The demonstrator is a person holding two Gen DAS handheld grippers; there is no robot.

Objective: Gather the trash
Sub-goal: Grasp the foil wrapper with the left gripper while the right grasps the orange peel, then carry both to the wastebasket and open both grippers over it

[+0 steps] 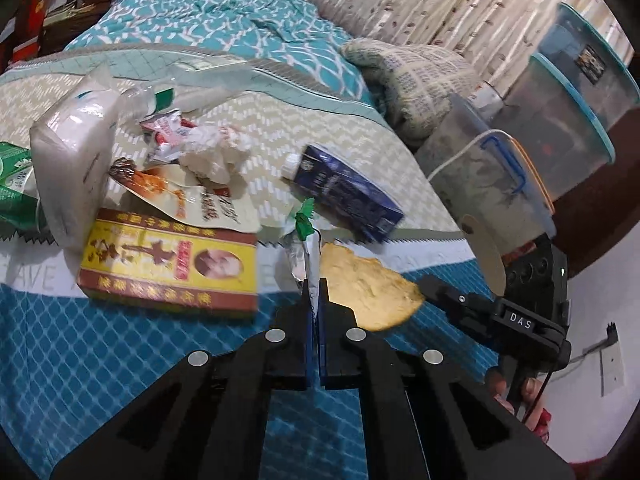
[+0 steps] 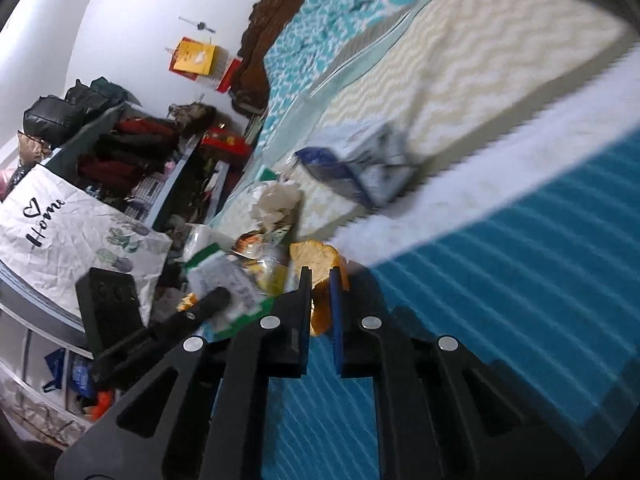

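Trash lies scattered on a bed. My left gripper (image 1: 315, 286) is shut on a thin silver wrapper with a green tip (image 1: 306, 244), which stands up from between its pads. Just right of it, my right gripper (image 2: 322, 276) is shut on a piece of orange peel (image 2: 316, 260). The left wrist view shows the same peel (image 1: 372, 296), with the right gripper (image 1: 430, 286) coming in from the right. On the bed lie a yellow-red box (image 1: 168, 264), a blue carton (image 1: 344, 192), a crumpled tissue (image 1: 212, 156), a printed pouch (image 1: 188, 196) and a tissue pack (image 1: 72, 152).
The teal bed cover (image 1: 100, 360) spreads under both grippers. Plastic storage bins (image 1: 500, 184) and a folded blanket (image 1: 416, 80) sit beyond the bed's right edge. A white "Home" bag (image 2: 60, 232) and a shelf of clothes (image 2: 128, 148) stand on the other side.
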